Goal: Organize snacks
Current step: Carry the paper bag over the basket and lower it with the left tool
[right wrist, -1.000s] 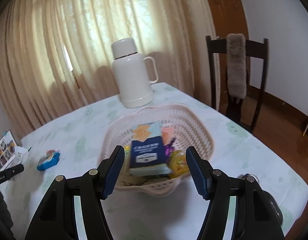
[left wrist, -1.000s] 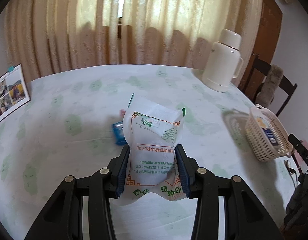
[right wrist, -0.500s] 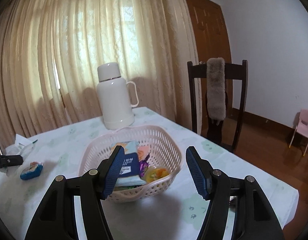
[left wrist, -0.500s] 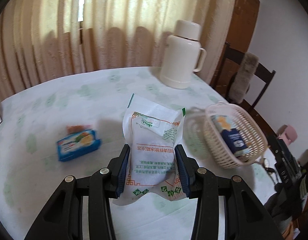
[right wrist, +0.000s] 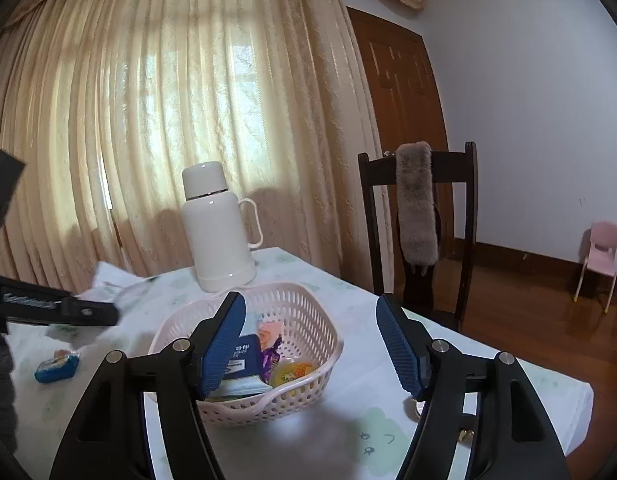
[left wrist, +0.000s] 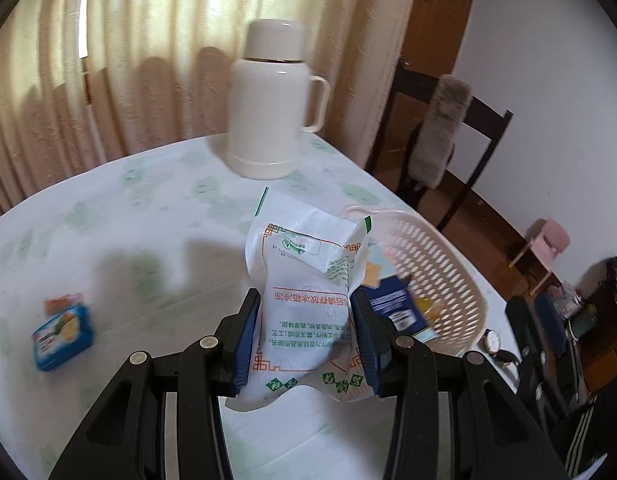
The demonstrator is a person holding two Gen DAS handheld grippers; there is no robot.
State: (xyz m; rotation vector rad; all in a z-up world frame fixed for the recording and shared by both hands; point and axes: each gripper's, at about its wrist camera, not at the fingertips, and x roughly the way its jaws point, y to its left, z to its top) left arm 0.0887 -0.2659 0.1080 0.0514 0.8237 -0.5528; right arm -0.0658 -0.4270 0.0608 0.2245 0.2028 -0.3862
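Left gripper (left wrist: 306,336) squeezes white snack bag (left wrist: 308,280) beside basket (left wrist: 436,264); right gripper's (right wrist: 310,340) empty fingers opening.

Basket (right wrist: 308,312) near table's (right wrist: 348,432) right edge, snacks inside; flask (right wrist: 218,228) behind it at far edge; packet (right wrist: 55,366) lies left.

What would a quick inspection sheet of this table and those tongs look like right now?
Surface: table under a pale green-patterned cloth.
Job's things: white snack bag; pink basket with a dark blue packet and other snacks; blue packet lying loose on the cloth.
Clutter: white thermos; wristwatch beside the basket.
Tongs: left tongs shut on the bag; right tongs opening, nothing between them.
Cables: nothing seen.
Surroundings: curtains, dark chair, pink child's chair.
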